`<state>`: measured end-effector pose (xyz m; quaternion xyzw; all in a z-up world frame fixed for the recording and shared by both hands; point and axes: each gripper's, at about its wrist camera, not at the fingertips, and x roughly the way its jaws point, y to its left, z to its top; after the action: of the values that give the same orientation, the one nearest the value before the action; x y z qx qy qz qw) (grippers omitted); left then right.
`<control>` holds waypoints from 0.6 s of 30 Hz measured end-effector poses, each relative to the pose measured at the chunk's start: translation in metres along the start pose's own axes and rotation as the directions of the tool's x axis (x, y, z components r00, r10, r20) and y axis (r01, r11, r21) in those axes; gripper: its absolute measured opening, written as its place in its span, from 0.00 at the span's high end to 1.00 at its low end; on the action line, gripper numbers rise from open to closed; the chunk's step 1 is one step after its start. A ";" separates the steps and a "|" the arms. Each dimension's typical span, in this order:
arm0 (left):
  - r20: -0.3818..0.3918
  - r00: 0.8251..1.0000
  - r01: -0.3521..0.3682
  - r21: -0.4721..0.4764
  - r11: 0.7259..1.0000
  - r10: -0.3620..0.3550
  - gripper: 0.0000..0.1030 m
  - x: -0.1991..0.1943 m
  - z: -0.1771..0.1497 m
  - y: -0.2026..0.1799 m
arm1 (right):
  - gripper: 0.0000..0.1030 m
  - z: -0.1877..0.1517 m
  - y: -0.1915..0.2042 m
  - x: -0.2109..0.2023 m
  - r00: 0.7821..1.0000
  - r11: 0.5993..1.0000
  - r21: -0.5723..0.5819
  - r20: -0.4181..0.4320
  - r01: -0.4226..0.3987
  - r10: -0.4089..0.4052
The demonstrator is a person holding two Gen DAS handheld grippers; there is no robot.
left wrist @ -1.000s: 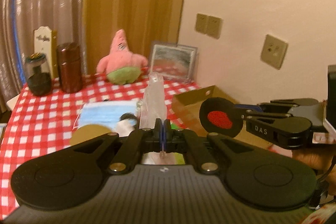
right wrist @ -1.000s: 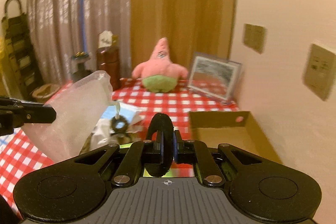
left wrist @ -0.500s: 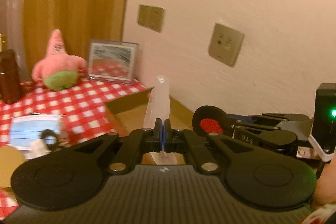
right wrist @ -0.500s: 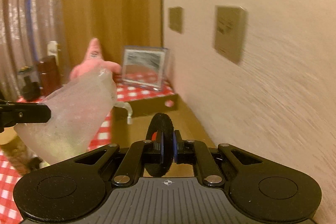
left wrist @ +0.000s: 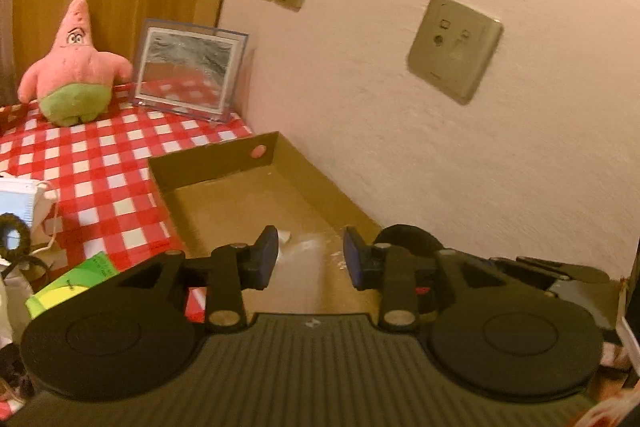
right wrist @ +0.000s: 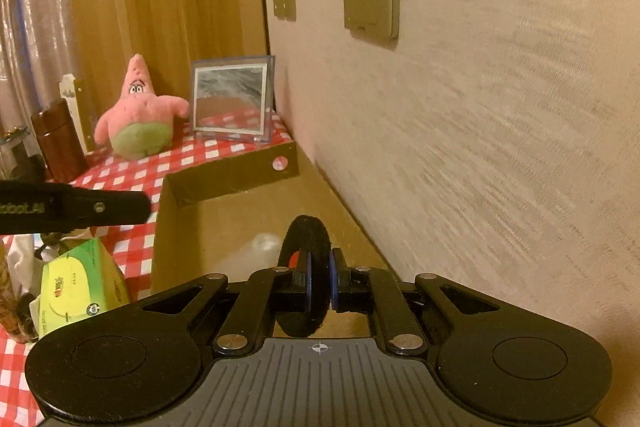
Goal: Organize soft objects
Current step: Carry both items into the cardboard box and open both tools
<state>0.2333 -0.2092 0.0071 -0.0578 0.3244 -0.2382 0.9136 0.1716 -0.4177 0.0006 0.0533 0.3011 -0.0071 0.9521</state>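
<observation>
My left gripper (left wrist: 311, 257) hangs over the open cardboard box (left wrist: 212, 163), and its jaws are opening with nothing pressed between the pads. Below them a clear plastic bag (left wrist: 304, 247) lies on the box floor, also visible as the pale bag (right wrist: 256, 247) in the right wrist view. My right gripper (right wrist: 320, 287) is shut on a round black pad with a red centre (right wrist: 306, 239), held on edge above the box (right wrist: 232, 179) close to the wall. The same black pad (left wrist: 400, 237) shows at the right in the left wrist view.
A pink star plush (left wrist: 74, 67) and a framed mirror (left wrist: 186, 71) stand at the back of the red checked tablecloth (left wrist: 104, 167). A face mask (left wrist: 16, 203), a black hair tie (left wrist: 14, 235) and a green tissue pack (right wrist: 80, 287) lie left of the box. The wall runs along its right side.
Both grippers swung right and down from over the table to over the box. The left gripper, shut on the clear bag before, has opened, and the bag now lies in the box.
</observation>
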 end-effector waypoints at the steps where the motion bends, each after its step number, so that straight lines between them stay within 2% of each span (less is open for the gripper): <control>1: -0.002 1.000 -0.010 -0.002 1.000 0.010 0.69 -0.002 -0.002 0.004 | 0.92 0.000 0.000 0.002 1.000 1.000 0.002 -0.003 -0.003 0.003; 4: -0.017 0.999 -0.042 -0.022 0.999 0.041 0.69 -0.009 -0.008 0.017 | 0.92 0.000 0.000 0.011 1.000 1.000 0.010 -0.016 -0.015 0.015; 7: -0.024 0.996 -0.085 -0.033 0.996 0.084 0.61 -0.019 -0.018 0.027 | 0.91 0.001 0.001 0.020 0.999 0.999 0.017 -0.025 -0.028 0.029; 11: -0.037 0.988 -0.153 -0.051 0.987 0.152 0.41 -0.035 -0.032 0.042 | 0.91 0.003 0.000 0.034 0.998 0.998 0.045 -0.026 -0.054 0.055; 14: -0.036 0.978 -0.208 -0.055 0.977 0.206 0.33 -0.046 -0.042 0.049 | 0.90 0.004 -0.005 0.046 0.994 0.990 0.099 -0.031 -0.102 0.105; 15: -0.037 0.975 -0.222 -0.059 0.973 0.220 0.29 -0.049 -0.044 0.051 | 0.83 0.004 -0.006 0.049 0.993 0.987 0.115 -0.040 -0.108 0.113; 16: -0.040 0.972 -0.236 -0.063 0.970 0.233 0.28 -0.052 -0.047 0.053 | 0.65 0.004 -0.008 0.050 0.993 0.986 0.127 -0.046 -0.105 0.111; 18: -0.042 0.962 -0.272 -0.062 0.960 0.270 0.26 -0.057 -0.052 0.057 | 0.41 0.003 -0.010 0.049 0.994 0.986 0.138 -0.038 -0.094 0.101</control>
<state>0.1850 -0.1294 -0.0160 -0.0397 0.3522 -0.1006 0.9297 0.2129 -0.4274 -0.0258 0.1329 0.3184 0.0202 0.9384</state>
